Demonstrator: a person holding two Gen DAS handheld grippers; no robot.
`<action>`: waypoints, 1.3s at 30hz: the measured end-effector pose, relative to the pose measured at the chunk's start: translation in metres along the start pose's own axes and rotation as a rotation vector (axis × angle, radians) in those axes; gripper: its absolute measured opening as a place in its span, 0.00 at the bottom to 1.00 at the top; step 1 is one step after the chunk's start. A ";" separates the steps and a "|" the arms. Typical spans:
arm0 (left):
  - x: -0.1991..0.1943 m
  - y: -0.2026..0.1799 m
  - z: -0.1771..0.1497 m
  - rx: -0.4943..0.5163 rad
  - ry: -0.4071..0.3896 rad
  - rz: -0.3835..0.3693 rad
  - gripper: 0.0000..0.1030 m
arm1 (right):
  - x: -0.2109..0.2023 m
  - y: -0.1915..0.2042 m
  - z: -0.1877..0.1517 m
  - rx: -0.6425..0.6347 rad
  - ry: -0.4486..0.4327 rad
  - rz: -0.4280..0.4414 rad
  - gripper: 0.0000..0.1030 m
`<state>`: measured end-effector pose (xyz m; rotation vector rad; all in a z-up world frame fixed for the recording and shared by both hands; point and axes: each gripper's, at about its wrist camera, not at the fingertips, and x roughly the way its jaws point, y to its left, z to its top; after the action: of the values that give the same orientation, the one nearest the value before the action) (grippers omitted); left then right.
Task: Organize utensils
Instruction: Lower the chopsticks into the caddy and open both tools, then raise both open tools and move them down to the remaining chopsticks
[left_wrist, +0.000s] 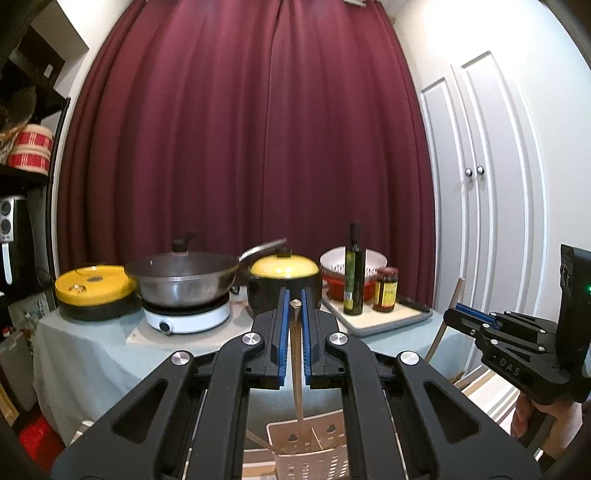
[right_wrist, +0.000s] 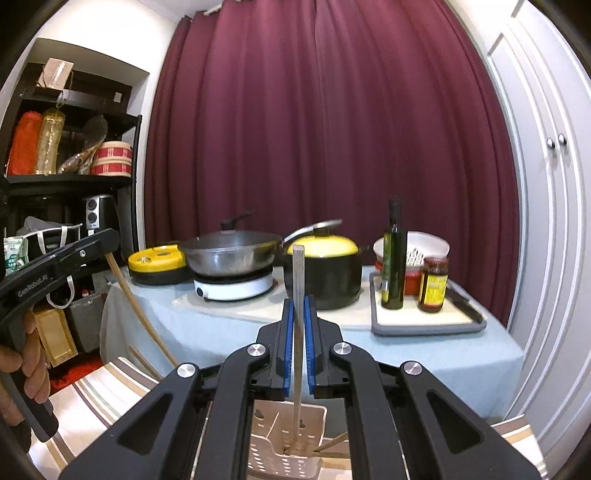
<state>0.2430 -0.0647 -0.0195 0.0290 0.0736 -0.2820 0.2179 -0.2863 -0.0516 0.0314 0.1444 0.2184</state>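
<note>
Chopsticks: you pinch one in each gripper, left (left_wrist: 294, 314) and right (right_wrist: 299, 314), tips in the holder (right_wrist: 286, 435).
Handling: light, stiff, slippery wood (right_wrist: 297, 295).
Hold: mid-shaft.

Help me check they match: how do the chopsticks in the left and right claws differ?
The pale wooden chopstick in the left claw ends level with the fingertips; the grey chopstick in the right claw juts well past them. The wooden one tilts slightly; the grey one stands straight. Both are pinched between blue pads, pointing down into the white perforated holder.
</note>
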 end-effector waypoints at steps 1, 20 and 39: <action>0.005 0.001 -0.005 -0.001 0.012 0.001 0.07 | 0.003 0.000 -0.003 0.002 0.008 0.000 0.06; 0.011 0.001 -0.041 -0.008 0.111 -0.010 0.47 | -0.006 0.005 -0.023 -0.008 0.057 -0.012 0.34; -0.090 -0.001 -0.112 -0.029 0.218 0.056 0.47 | -0.105 0.022 -0.102 0.009 0.150 -0.024 0.34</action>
<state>0.1493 -0.0363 -0.1241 0.0327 0.2928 -0.2214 0.0966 -0.2867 -0.1372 0.0223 0.2953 0.1963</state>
